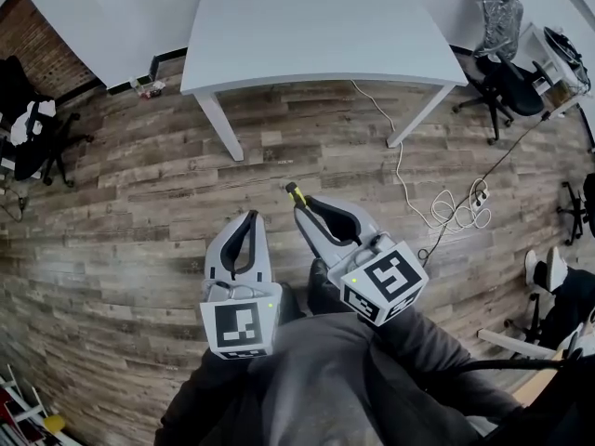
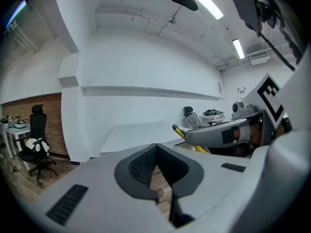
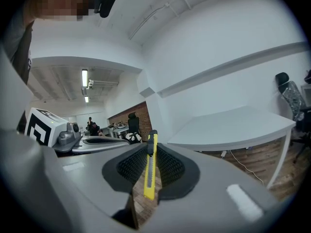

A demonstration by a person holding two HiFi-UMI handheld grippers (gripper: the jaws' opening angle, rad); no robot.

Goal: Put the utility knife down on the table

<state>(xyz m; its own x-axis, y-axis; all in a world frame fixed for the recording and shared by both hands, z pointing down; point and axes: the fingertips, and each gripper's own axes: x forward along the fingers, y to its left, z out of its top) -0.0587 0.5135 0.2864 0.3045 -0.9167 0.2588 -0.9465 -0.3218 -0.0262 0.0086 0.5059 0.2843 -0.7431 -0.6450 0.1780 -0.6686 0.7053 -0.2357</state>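
Observation:
A yellow and black utility knife (image 3: 150, 166) stands clamped between the pads of my right gripper (image 3: 150, 152), its tip poking out past the jaws. In the head view the knife (image 1: 295, 193) sticks out of the right gripper (image 1: 304, 210), held over the wood floor in front of the white table (image 1: 316, 35). My left gripper (image 1: 251, 219) hangs beside it on the left, shut with nothing between its jaws. From the left gripper view its pads (image 2: 146, 161) meet at the tip, and the knife (image 2: 187, 139) shows to the right.
The white table (image 3: 233, 127) stands ahead on slanted white legs. A white cable (image 1: 437, 203) with a power strip lies on the floor at the right. Office chairs (image 1: 507, 54) stand at the far right and another chair (image 1: 37, 128) at the left by a brick wall.

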